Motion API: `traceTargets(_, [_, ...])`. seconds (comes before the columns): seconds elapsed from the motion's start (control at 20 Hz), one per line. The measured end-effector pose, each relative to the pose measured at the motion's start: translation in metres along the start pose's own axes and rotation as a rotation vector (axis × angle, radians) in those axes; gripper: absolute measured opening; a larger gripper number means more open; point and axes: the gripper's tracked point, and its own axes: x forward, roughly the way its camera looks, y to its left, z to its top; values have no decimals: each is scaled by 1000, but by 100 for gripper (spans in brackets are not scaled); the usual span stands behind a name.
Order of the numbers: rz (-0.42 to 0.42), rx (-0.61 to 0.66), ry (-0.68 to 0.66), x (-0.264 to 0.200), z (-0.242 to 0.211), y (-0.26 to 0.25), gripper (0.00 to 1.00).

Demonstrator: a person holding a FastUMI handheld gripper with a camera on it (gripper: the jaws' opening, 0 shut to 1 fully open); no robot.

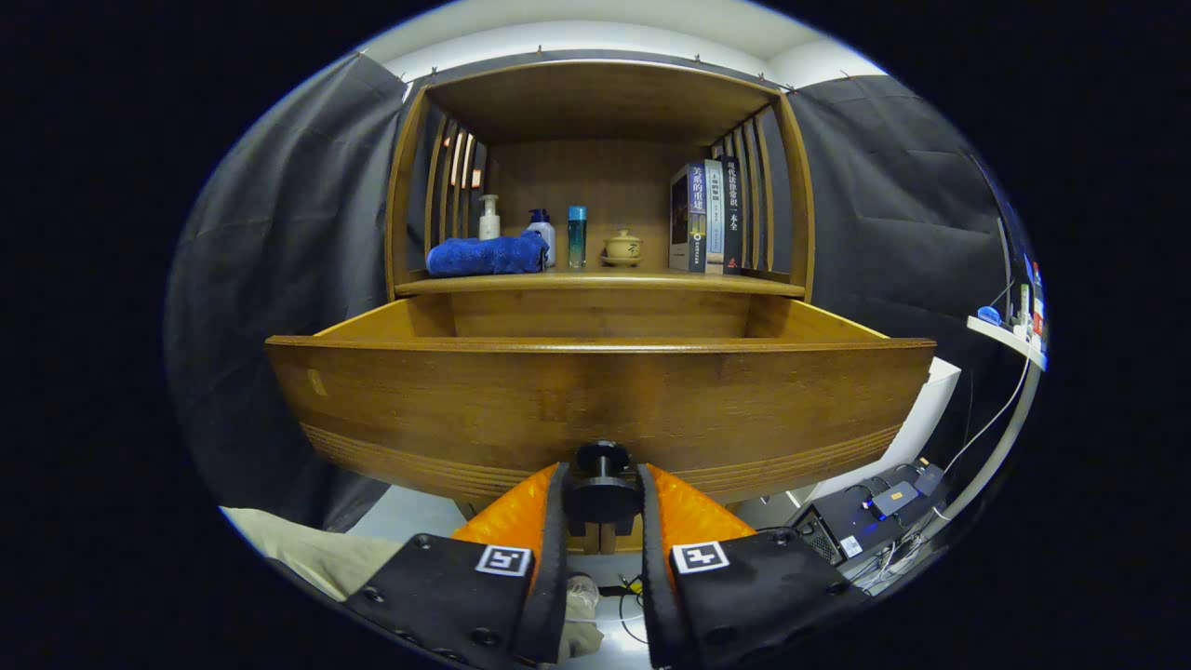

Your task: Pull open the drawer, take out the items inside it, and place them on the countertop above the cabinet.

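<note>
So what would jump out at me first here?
The big wooden drawer, pulled open, with the tool closed on its dark knob. Above it, on the countertop, lie a folded blue towel, some bottles and a row of books.

The pulled-out drawer (595,409) sits below the tabletop (595,282), which carries a towel (486,255) left, books (707,216) right.
</note>
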Motion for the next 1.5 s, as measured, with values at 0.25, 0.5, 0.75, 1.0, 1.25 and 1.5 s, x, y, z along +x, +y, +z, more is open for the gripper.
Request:
traceTargets(0.25, [-35, -33, -100, -11, 50, -8, 67])
traceTargets(0.5, [-46, 2, -141, -17, 101, -19, 83])
traceTargets(0.75, [-54, 54, -116, -9, 144, -31, 99])
traceTargets(1.0, [-38, 69, -28, 20, 174, -31, 99])
traceTargets(1.25, [17, 48, 113, 60, 176, -13, 99])
traceTargets(1.5, [21, 61, 295, 103, 156, -11, 99])
